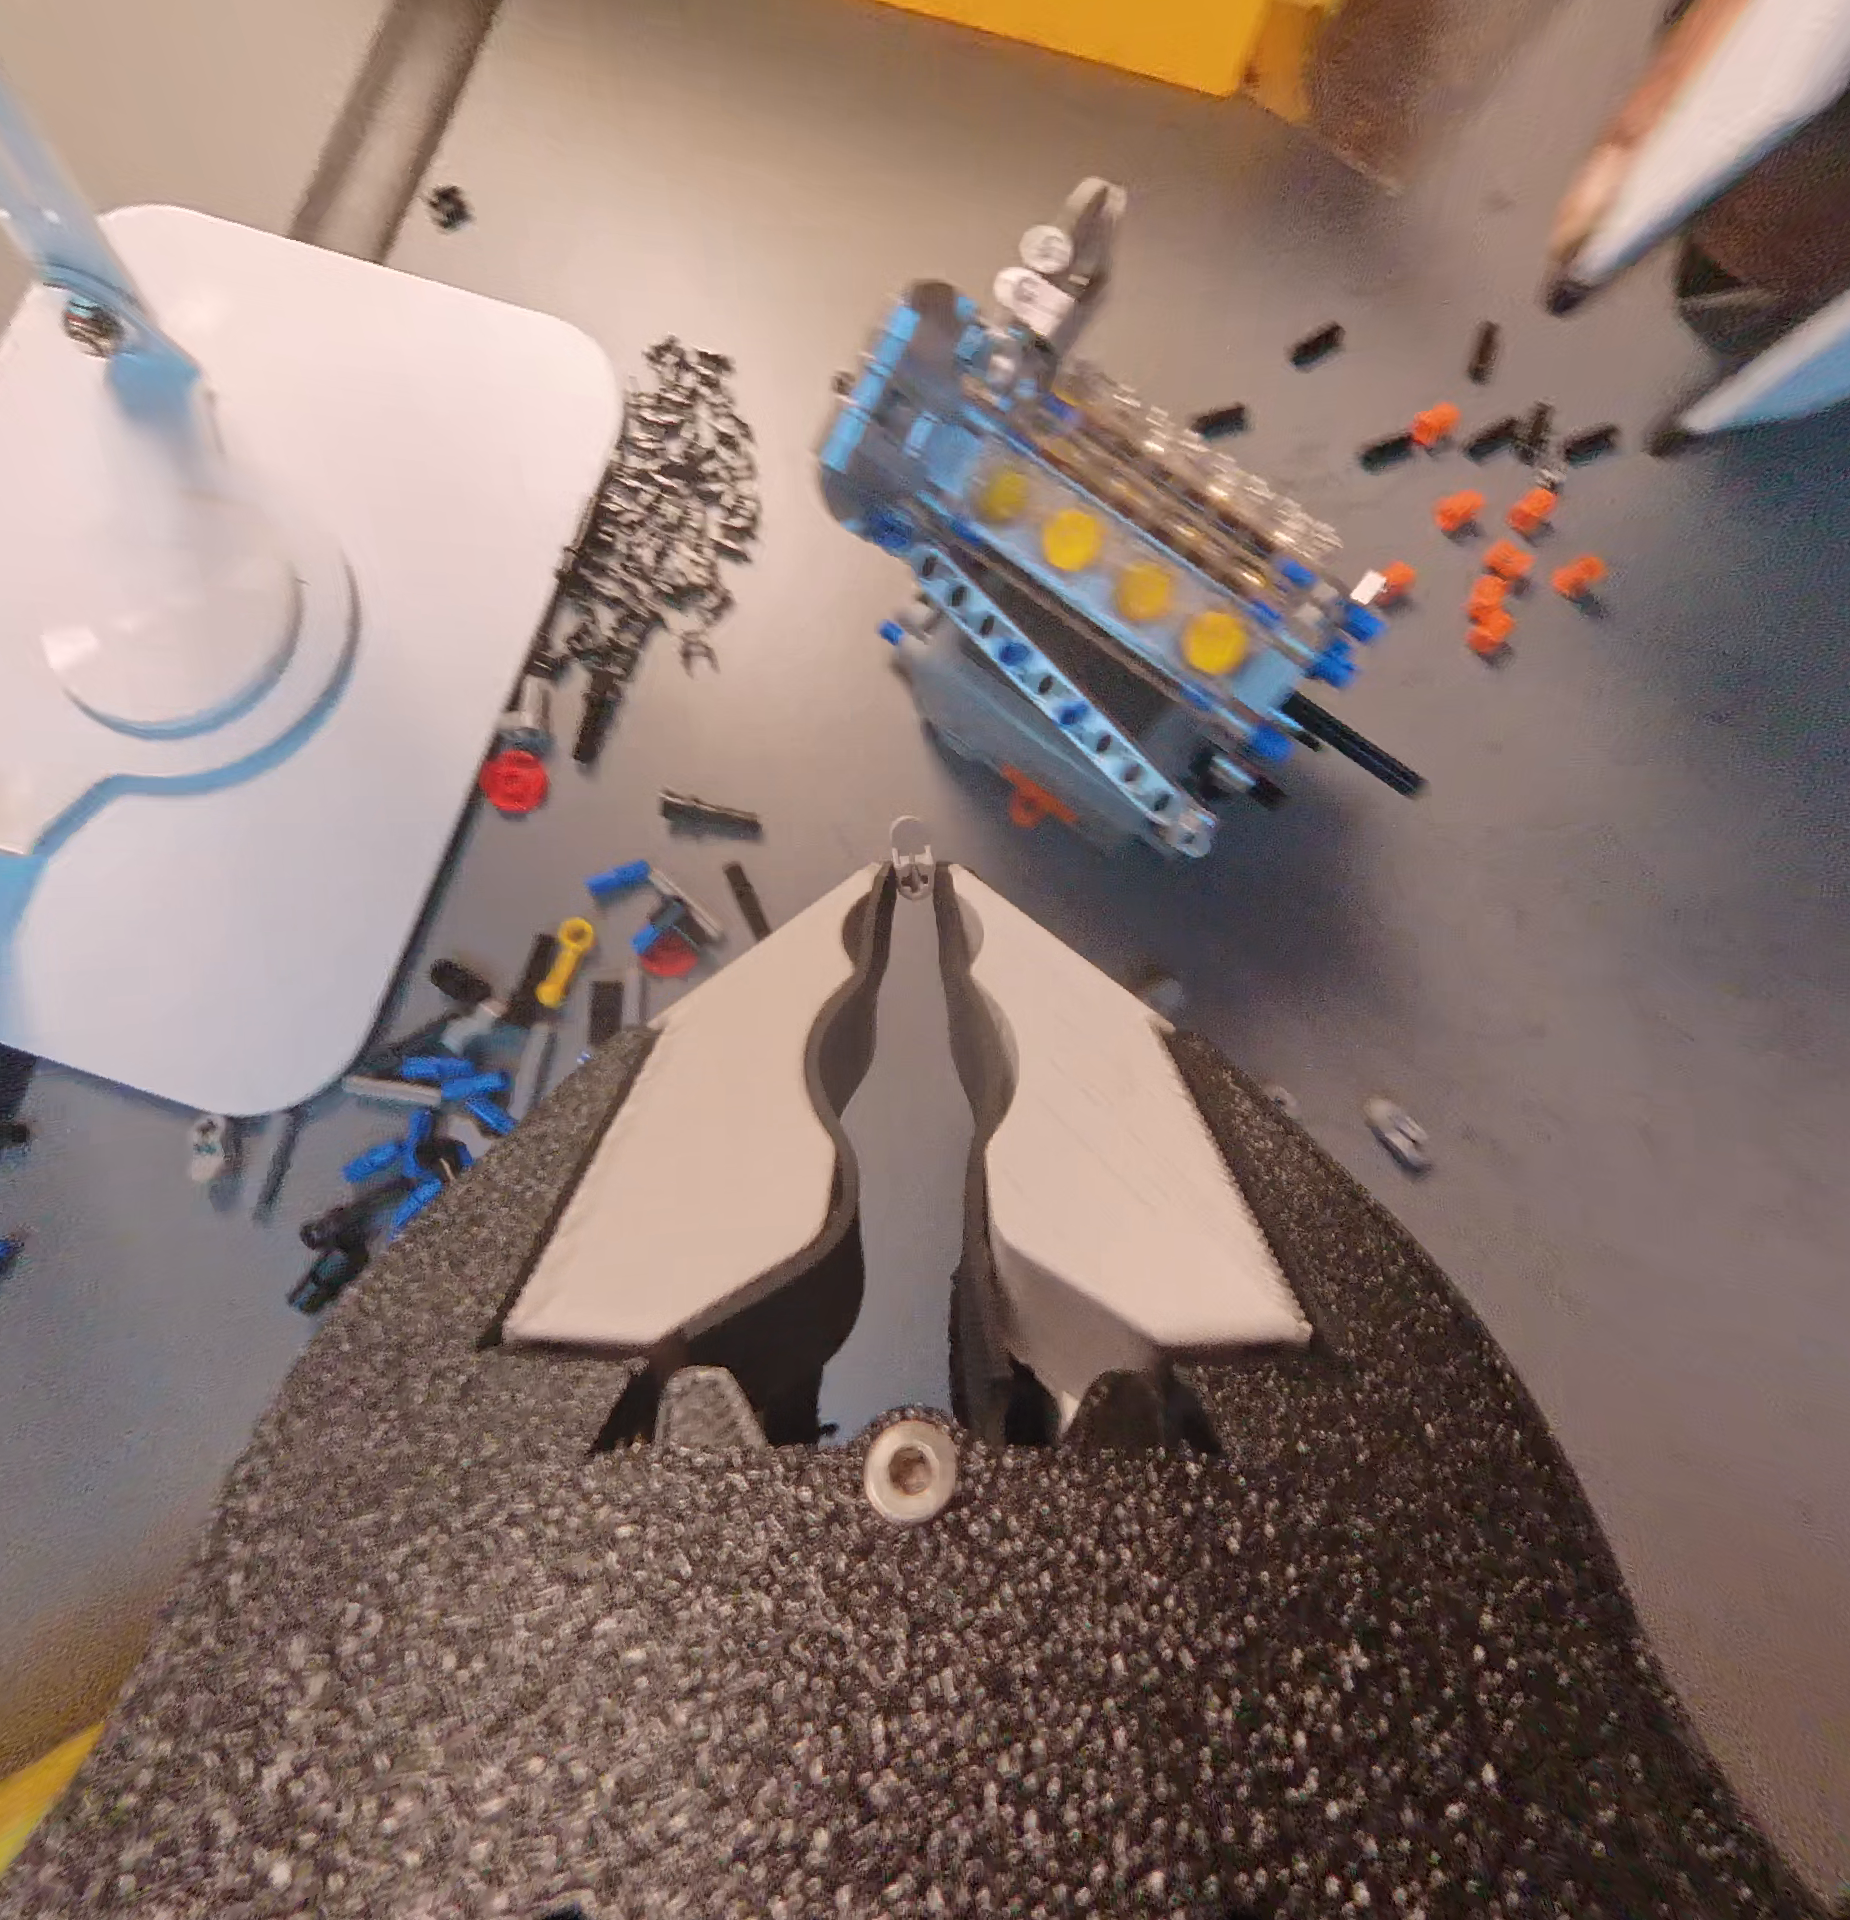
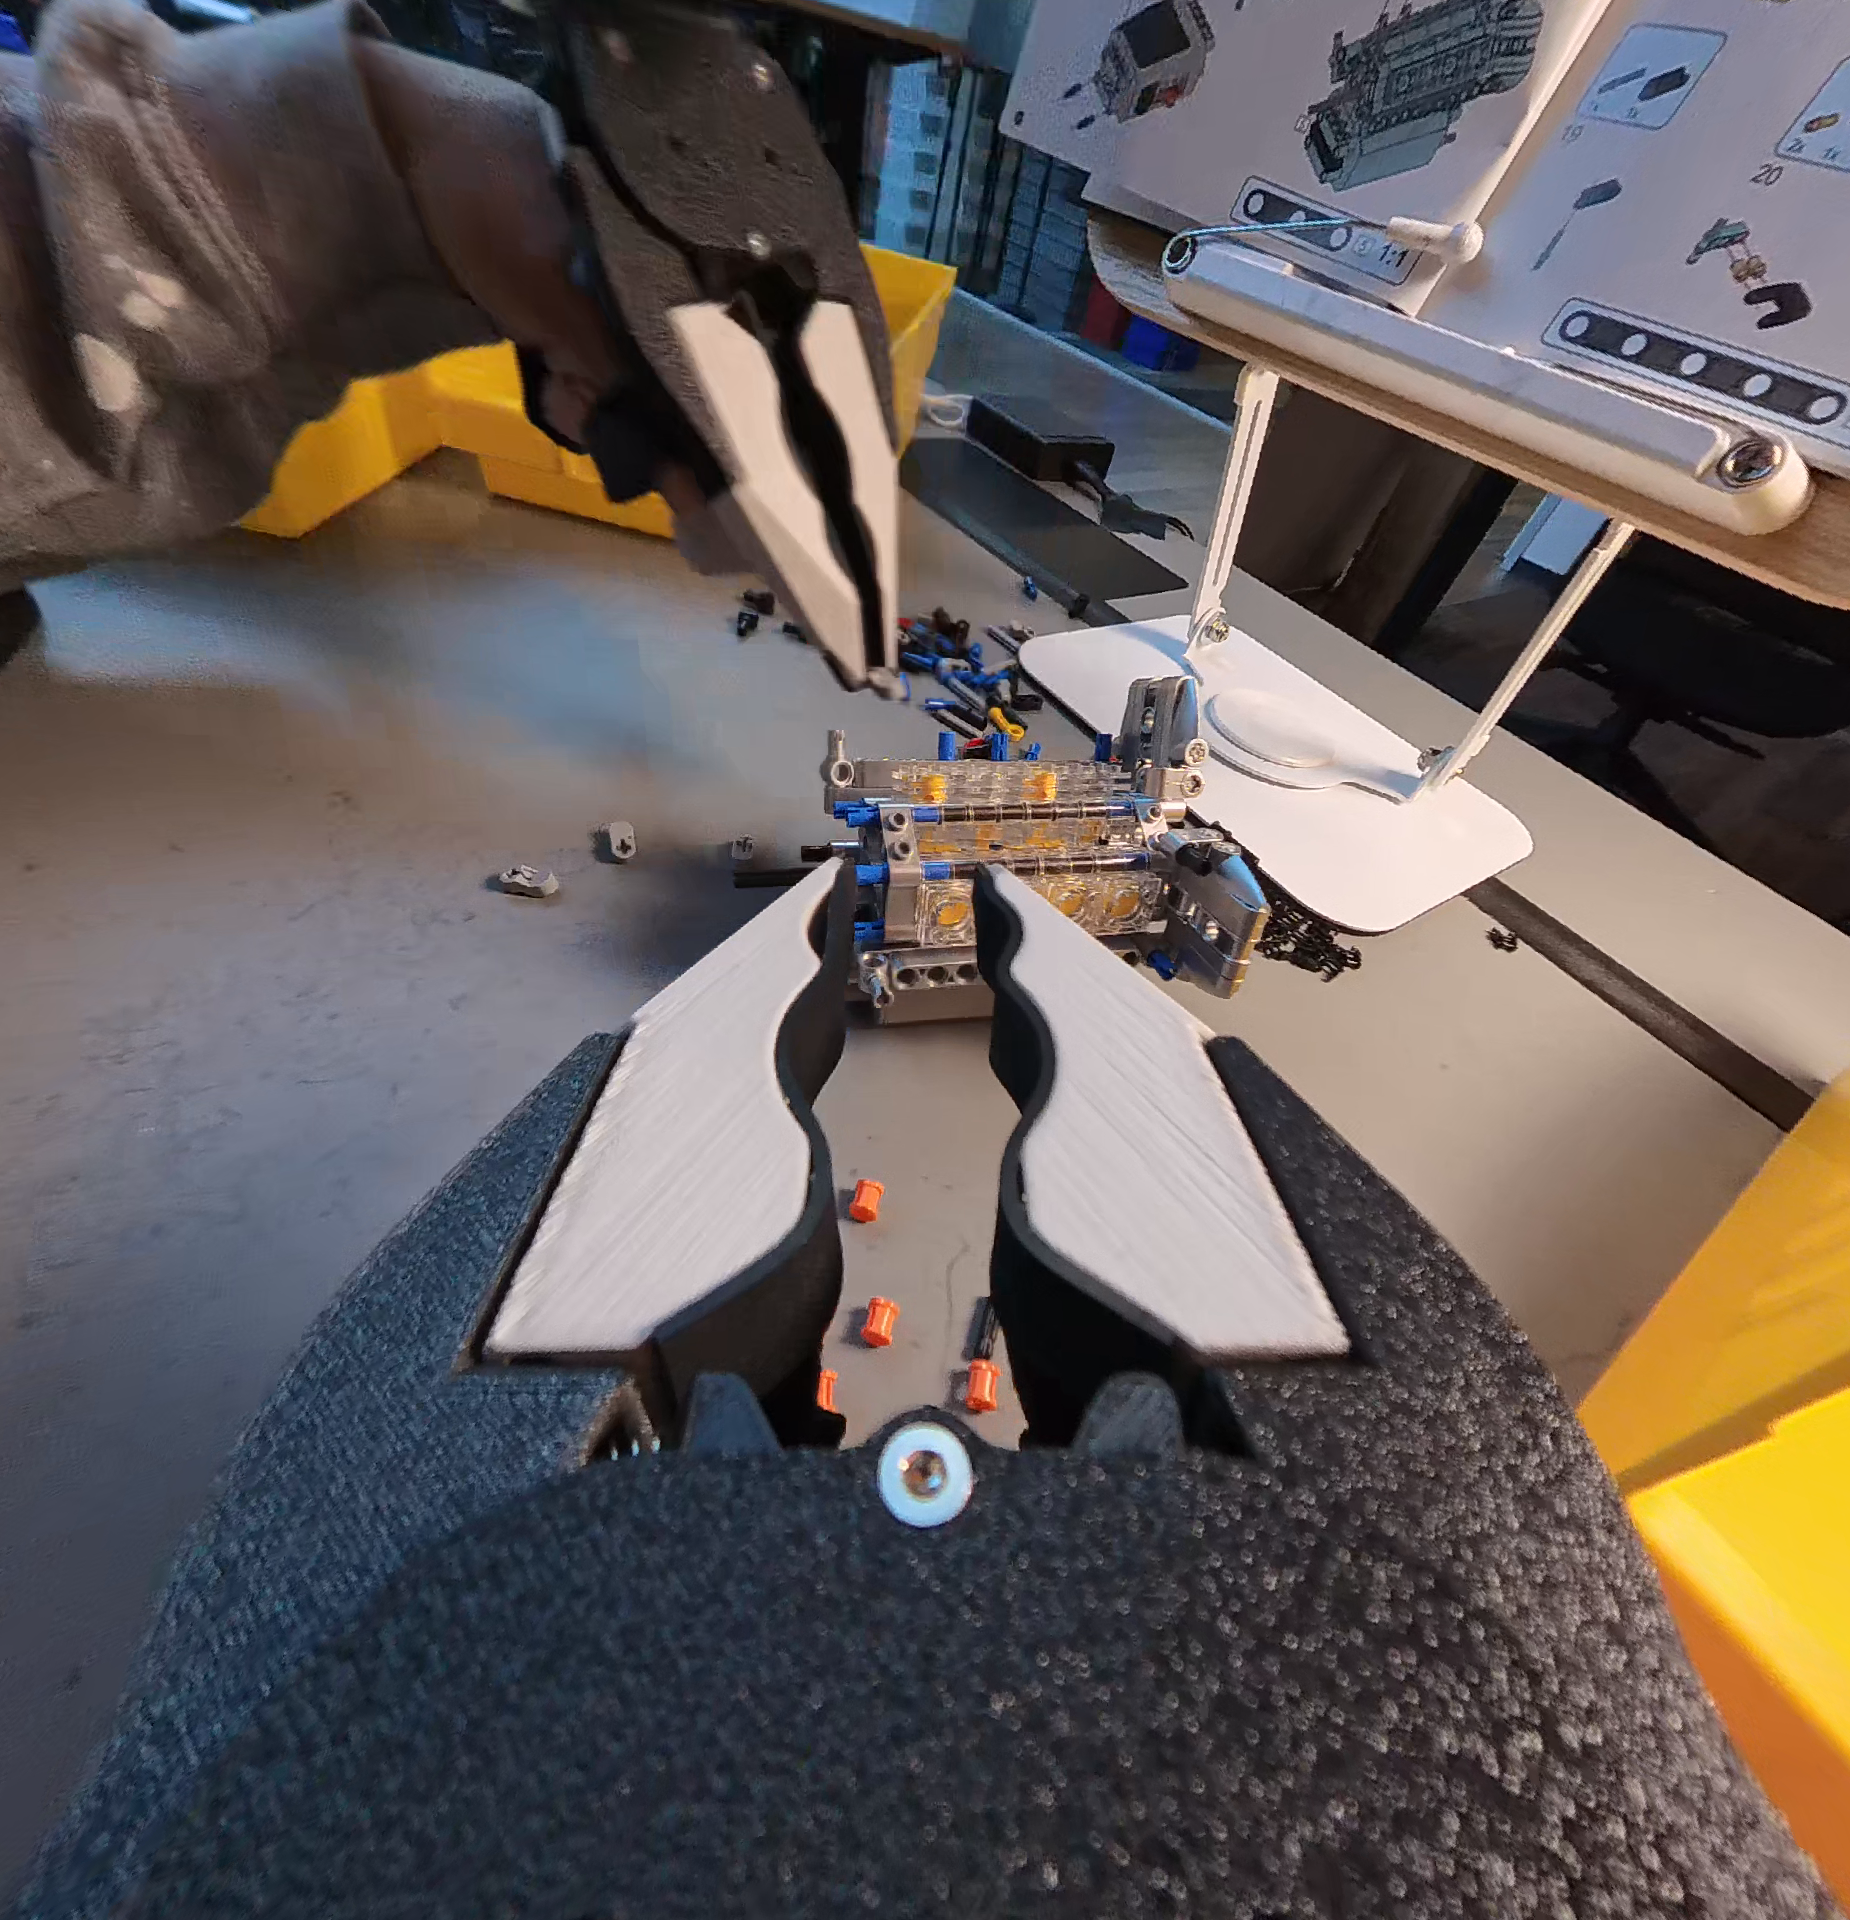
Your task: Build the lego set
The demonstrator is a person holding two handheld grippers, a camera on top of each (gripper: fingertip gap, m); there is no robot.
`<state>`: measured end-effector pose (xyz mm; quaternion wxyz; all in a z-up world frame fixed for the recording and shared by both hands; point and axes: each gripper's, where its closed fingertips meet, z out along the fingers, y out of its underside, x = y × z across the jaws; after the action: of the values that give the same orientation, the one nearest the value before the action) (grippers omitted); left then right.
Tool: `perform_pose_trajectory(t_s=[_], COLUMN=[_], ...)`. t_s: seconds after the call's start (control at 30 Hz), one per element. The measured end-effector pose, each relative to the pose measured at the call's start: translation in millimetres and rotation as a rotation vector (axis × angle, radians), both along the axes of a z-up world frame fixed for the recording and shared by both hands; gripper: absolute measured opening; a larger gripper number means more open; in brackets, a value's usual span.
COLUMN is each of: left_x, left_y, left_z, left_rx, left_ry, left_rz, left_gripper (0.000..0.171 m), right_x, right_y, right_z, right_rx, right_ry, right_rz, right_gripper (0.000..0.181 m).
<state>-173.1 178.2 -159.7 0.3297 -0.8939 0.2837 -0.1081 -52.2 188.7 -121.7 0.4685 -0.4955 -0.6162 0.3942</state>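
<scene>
Grey fingers (image 1: 755, 1122) in speckled black housing (image 1: 900, 1662). Model (image 1: 1077, 582) at one o'clock: blue and grey with yellow discs (image 1: 1072, 537). Orange pins (image 1: 1492, 592) at two o'clock, white base (image 1: 401, 499) at ten, grey table (image 1: 1523, 1039).

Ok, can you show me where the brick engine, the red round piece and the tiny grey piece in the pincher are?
brick engine (image 1: 1082, 582), left wrist view, its yellow-dotted side.
red round piece (image 1: 513, 781), left wrist view, its middle.
tiny grey piece (image 1: 910, 854), left wrist view, its tip.

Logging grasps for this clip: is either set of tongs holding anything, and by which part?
The left tongs pinch a small grey connector piece by its lower end; its rounded top sticks out. The right tongs are open and hold nothing.
</scene>
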Motion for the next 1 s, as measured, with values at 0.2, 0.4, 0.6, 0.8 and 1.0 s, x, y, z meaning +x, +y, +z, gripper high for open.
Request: perform_pose_trajectory(t_s=[0.2, 0.4, 0.6, 0.8, 1.0], left_x=[29.3, 5.0, -119.7, -144.5, -140.4], left_y=[-58.8, -55.1, -10.2, -5.9, -4.5], left_z=[-22.3, -33.4, -27.0, -44.3, -46.4], left_rx=[-0.020, -0.025, 0.125, 0.076, 0.038], left_ry=[-0.002, -0.032, 0.145, 0.163, 0.145], left_rz=[-0.015, 0.088, 0.624, 0.722, 0.691], left_gripper=[0.005, 0.014, 0.016, 0.015, 0.009], right_x=[-1.2, 1.7, 0.1, 0.5, 0.8], right_y=[0.5, 1.8, 1.0, 2.6, 3.1], right_z=[-2.3, 1.5, -1.9, -1.1, -0.8], right_rx=[-0.030, -0.014, -0.038, -0.047, -0.050], right_ry=[-0.004, 0.006, -0.003, 0.001, 0.004], right_rz=[0.005, -0.004, 0.005, 0.004, 0.003], right_gripper=[0.021, 0.022, 0.022, 0.022, 0.022])
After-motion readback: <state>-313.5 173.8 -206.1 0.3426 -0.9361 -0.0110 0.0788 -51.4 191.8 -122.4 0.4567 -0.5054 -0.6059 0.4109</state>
